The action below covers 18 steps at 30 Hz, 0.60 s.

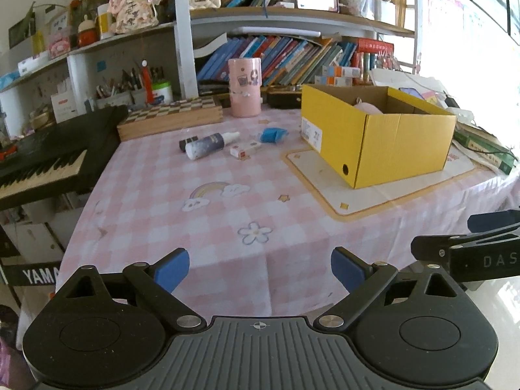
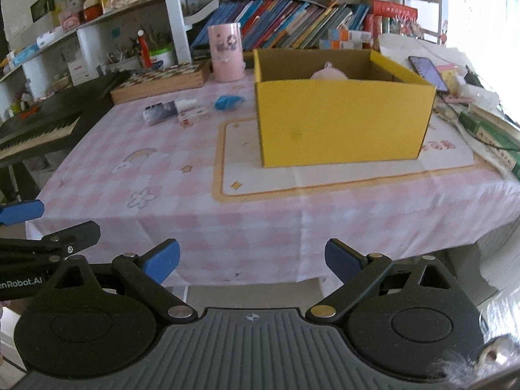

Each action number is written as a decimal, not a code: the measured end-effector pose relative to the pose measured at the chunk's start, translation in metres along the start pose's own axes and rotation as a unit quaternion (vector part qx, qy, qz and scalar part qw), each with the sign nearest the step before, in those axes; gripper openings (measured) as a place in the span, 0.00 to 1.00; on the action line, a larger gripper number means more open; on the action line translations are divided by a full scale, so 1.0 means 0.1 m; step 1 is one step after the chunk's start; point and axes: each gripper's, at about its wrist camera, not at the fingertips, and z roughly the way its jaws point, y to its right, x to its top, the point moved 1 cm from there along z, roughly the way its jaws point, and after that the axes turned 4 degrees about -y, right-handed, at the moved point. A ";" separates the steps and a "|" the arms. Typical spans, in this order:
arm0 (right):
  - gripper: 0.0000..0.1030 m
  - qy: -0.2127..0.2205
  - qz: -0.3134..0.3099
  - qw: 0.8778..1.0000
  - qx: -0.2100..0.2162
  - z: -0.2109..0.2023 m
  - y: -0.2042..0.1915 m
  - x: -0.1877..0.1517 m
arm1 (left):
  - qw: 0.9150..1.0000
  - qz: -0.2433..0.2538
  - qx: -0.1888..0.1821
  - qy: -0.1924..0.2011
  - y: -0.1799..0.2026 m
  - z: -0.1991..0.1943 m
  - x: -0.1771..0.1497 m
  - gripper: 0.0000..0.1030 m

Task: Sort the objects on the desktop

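— Pink-checked cloth (image 1: 227, 227) is seen ahead of both grippers. How are the fingers set?

— The left gripper (image 1: 260, 271) is held with its blue pads (image 1: 172, 269) spread wide, nothing between them. The right gripper (image 2: 252, 261) is spread the same way, and nothing is gripped there either. Both are held short of the table's near edge.

— Where are the objects to be sorted?

— Well beyond the left fingertips, slightly left of their midline, a small cluster is laid on the cloth: a bottle (image 1: 209, 144) on its side, a black tube (image 1: 188, 143) just beside its far end, a white packet (image 1: 243, 149) near its cap, and a blue item (image 1: 273, 135) a little to the right. From the right wrist the same bottle (image 2: 162, 112) and blue item (image 2: 229, 101) are seen far ahead and left of the fingers.

— And the box?

— The yellow box (image 2: 341, 123) is stood open on a cream mat (image 2: 325, 175), straight ahead of the right fingers; ahead and to the right of the left ones (image 1: 377, 136). Something pale pink (image 2: 328, 74) is seen inside; what it is cannot be told.

— Anything behind?

— A pink cup (image 1: 244, 87) is stood upright beyond the cluster, with a chessboard (image 1: 169, 117) to its left.
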 end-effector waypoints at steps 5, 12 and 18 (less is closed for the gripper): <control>0.89 -0.004 -0.007 1.000 0.013 0.01 -0.15 -0.05 | 1.000 -0.003 0.008 0.003 -0.11 -0.07 -0.06 0.93; 0.72 0.000 -0.045 0.998 0.041 0.05 -0.42 -0.03 | 0.999 -0.026 0.028 0.011 -0.33 -0.16 -0.11 0.93; 0.69 0.003 -0.070 0.996 0.057 0.07 -0.62 0.02 | 0.998 -0.036 0.037 0.021 -0.49 -0.22 -0.14 0.93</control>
